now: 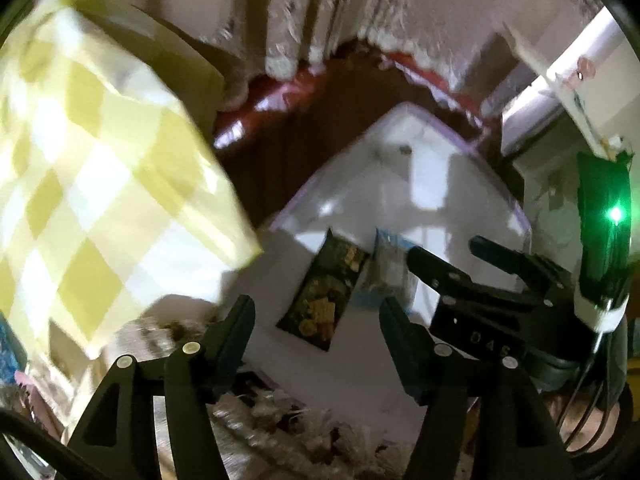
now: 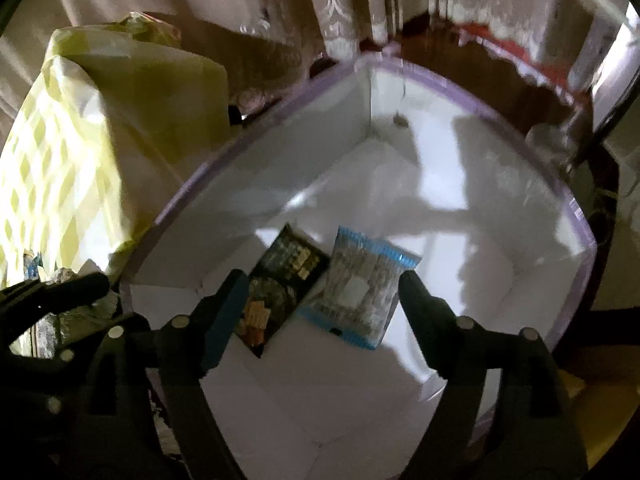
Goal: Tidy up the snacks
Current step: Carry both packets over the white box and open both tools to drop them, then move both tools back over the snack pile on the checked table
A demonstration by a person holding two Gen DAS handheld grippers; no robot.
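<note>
A white box with a purple rim (image 2: 460, 88) stands open below me; it also shows in the left wrist view (image 1: 496, 168). On its floor lie a dark snack packet (image 2: 286, 276) (image 1: 326, 292) and a blue-edged clear snack packet (image 2: 360, 288) (image 1: 390, 268), side by side. My right gripper (image 2: 320, 284) is open and empty, hovering above the two packets. My left gripper (image 1: 316, 312) is open and empty, above the box's near left edge. The right gripper's fingers (image 1: 436, 272) show in the left wrist view, over the box.
A yellow-and-white checked cloth bundle (image 1: 92, 184) (image 2: 68, 168) sits left of the box. Crumpled wrappers (image 2: 60, 284) lie at its foot. White curtains (image 2: 352, 8) and dark wood floor (image 1: 304, 128) lie behind. A fluffy rug (image 1: 288, 420) lies near the box.
</note>
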